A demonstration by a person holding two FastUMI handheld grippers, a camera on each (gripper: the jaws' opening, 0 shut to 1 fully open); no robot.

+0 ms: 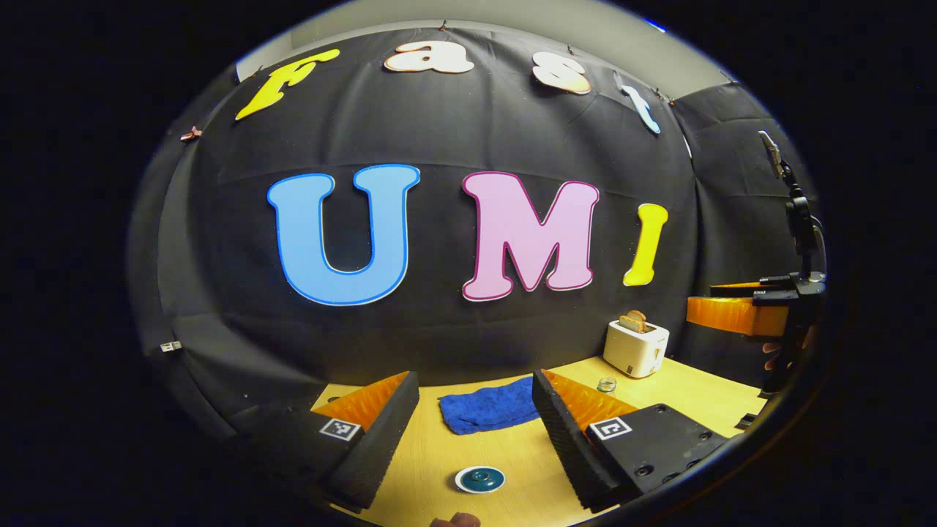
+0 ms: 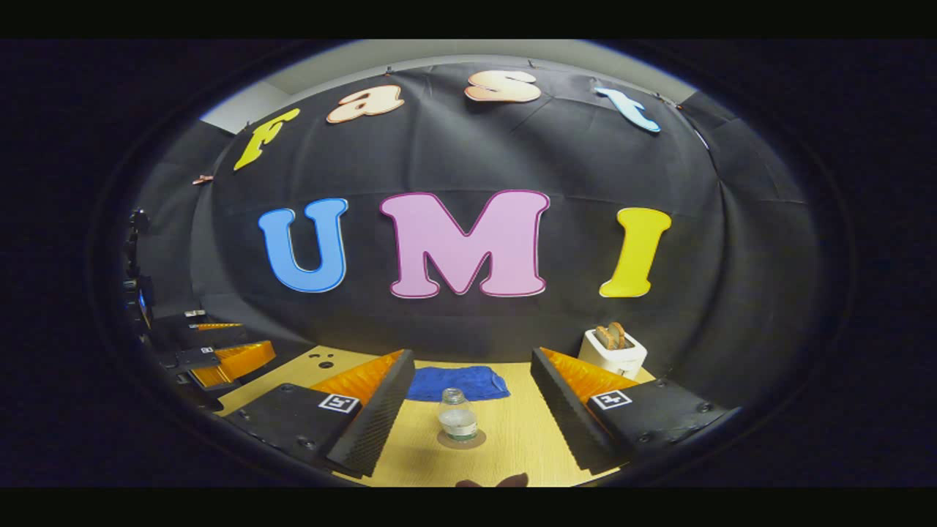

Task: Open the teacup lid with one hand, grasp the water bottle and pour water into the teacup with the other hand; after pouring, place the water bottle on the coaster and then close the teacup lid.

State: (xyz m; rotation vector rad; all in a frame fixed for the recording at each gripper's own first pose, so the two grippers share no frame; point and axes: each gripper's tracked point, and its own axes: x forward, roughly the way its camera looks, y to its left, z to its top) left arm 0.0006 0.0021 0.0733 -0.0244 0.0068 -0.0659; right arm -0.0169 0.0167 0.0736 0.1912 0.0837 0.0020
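In the left gripper view the teacup (image 1: 479,480), white with a teal lid (image 1: 481,477) resting on it, stands on the wooden table just ahead of my left gripper (image 1: 476,380). That gripper is open wide, its fingers either side of the cup and above it. In the right gripper view a small clear water bottle (image 2: 457,417), part full, stands upright on a round brown coaster (image 2: 462,440). My right gripper (image 2: 472,357) is open wide, with the bottle centred ahead between its fingers and untouched. The bottle (image 1: 606,384) also appears small near the toaster.
A blue cloth (image 2: 457,382) lies at the back of the table (image 2: 512,439). A white toaster (image 2: 613,353) with toast stands at the back right. The other gripper (image 1: 739,313), held by a hand, hovers at the right; the left one (image 2: 219,359) at the far left.
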